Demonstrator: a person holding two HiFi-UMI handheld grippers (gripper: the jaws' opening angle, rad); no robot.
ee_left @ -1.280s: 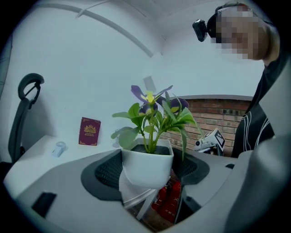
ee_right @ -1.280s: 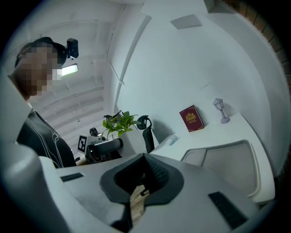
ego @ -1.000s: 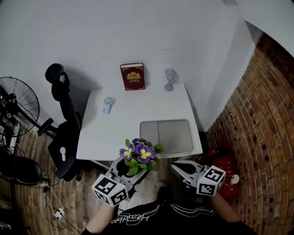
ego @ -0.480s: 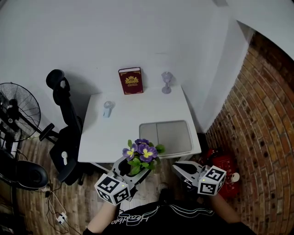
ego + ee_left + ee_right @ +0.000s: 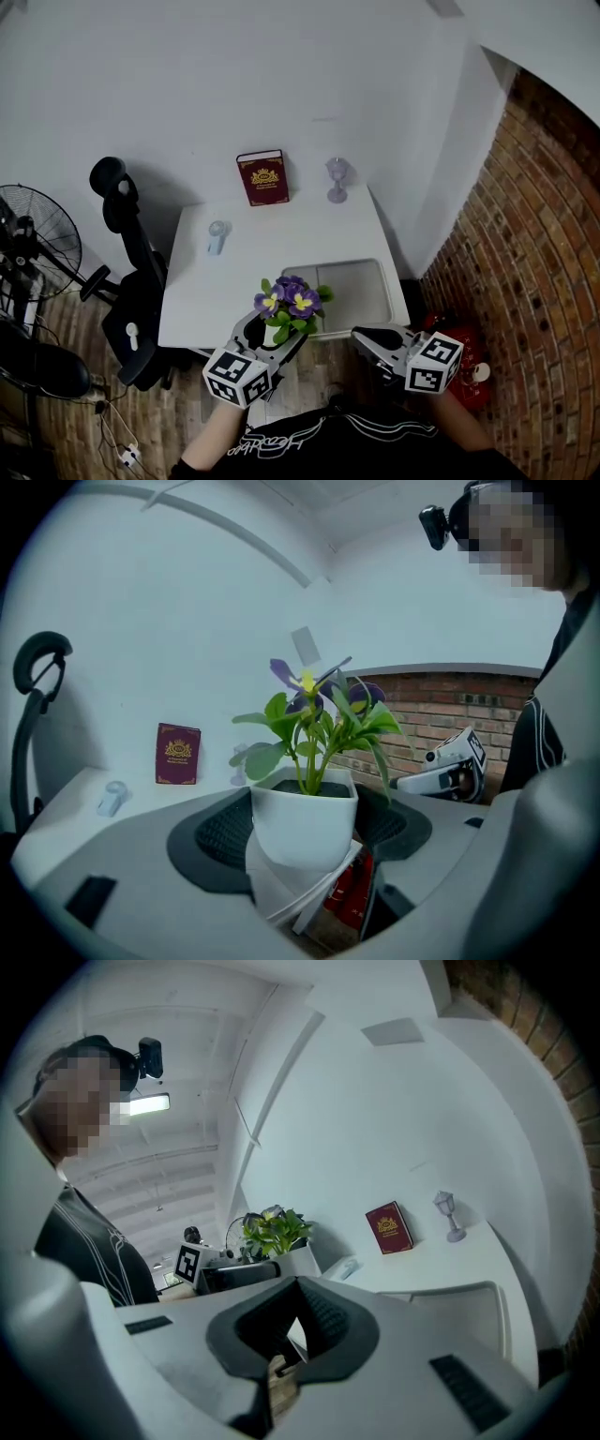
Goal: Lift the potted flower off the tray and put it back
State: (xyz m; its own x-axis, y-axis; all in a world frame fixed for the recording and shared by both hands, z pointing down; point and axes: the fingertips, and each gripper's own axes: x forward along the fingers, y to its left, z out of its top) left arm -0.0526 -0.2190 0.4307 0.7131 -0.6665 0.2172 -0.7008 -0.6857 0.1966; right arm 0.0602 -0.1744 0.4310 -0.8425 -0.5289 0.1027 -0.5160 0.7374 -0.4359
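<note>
Grips upright pot [image 5: 305, 817] in left tongs [image 5: 273, 330] at near bench [image 5: 197, 291] edge, short of tray [image 5: 366, 281] ahead-right; holds right tongs [image 5: 367, 339] closed, empty.

Obscured items
Flower [image 5: 290, 302] covers tray's [image 5: 361, 291] near-left corner; fan [image 5: 28, 234] cut by left edge; book [image 5: 262, 177] title illegible.

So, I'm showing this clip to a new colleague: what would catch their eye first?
The purple potted flower, clamped in the left gripper at the white table's near edge. Then the empty grey tray beyond it, and the red book standing against the wall.
</note>
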